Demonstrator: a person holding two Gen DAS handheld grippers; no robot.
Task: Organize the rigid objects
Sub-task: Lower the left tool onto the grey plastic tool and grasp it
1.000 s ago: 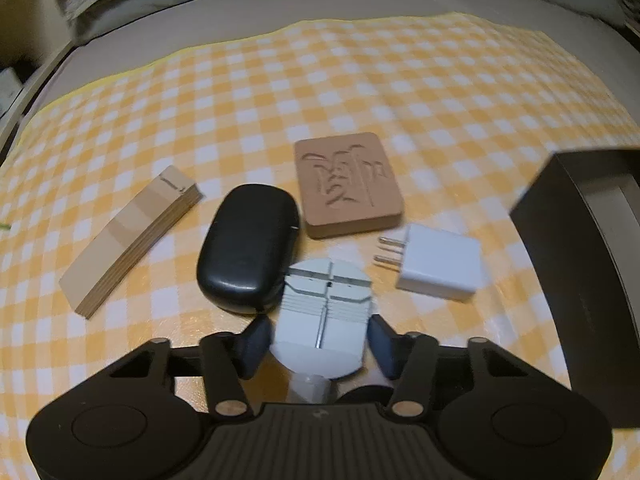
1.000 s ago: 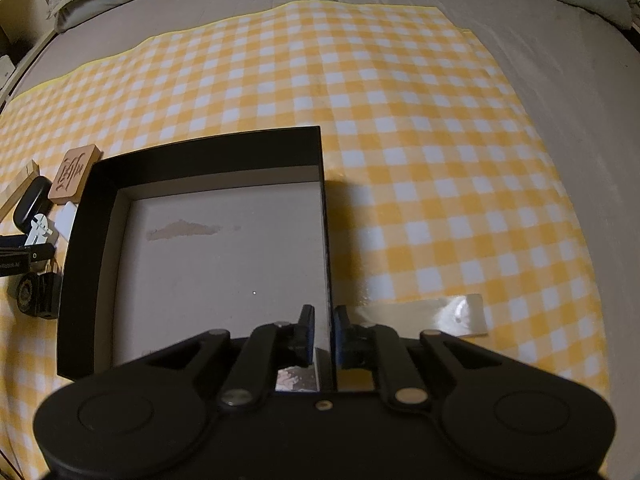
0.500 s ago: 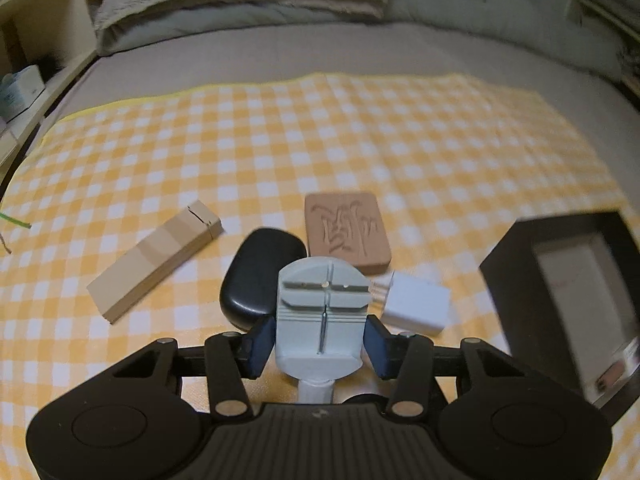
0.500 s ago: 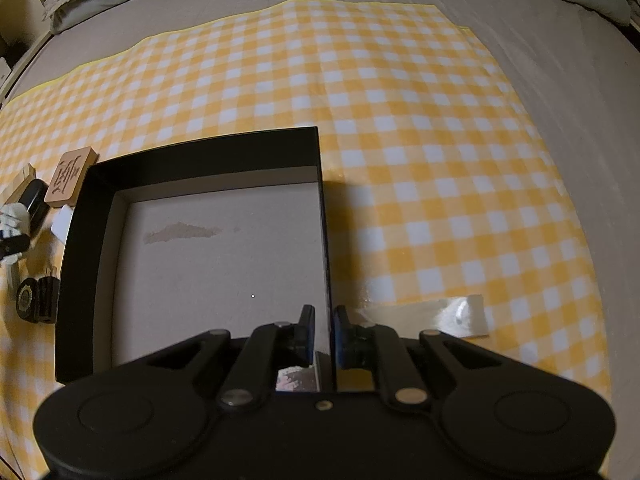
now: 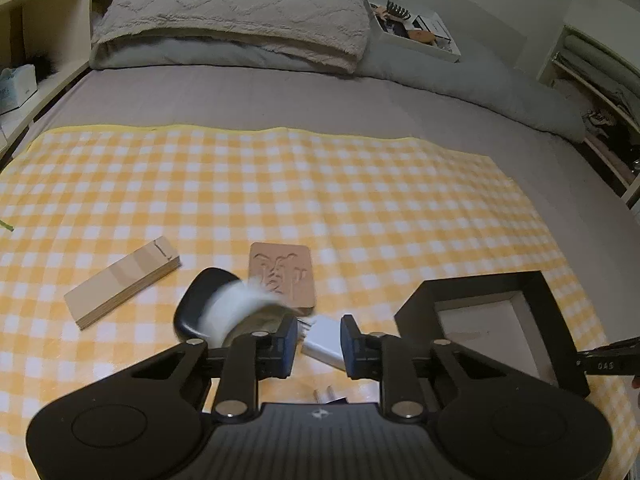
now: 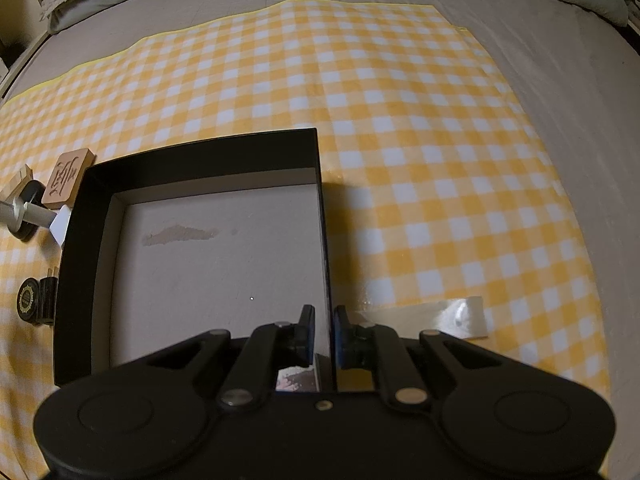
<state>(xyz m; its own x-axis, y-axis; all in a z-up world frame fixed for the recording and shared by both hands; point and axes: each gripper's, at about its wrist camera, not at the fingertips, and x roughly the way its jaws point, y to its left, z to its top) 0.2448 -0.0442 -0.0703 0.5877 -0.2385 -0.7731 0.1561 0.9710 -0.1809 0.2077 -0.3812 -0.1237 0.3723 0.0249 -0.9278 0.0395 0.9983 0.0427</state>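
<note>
Left wrist: yellow checked cloth (image 5: 280,184) spread on grey bed (image 5: 280,96). Left gripper (image 5: 319,328) jaws just closed to narrowest, nothing clamped. White tool (image 5: 236,304), gripped earlier, now blurred at 10 o'clock outside left finger.

Right wrist: right gripper (image 6: 324,320) clamped on black box (image 6: 200,152) right wall, unchanged.

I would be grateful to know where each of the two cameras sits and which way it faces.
Left wrist: sits on the left gripper, looking forward and down across the checked cloth toward the pillow; its two fingers show at the bottom.
Right wrist: sits on the right gripper, looking steeply down into the black box, whose right wall its fingers pinch.
Shared: both see the cloth, the box, the carved wooden tile and the white charger.
</note>
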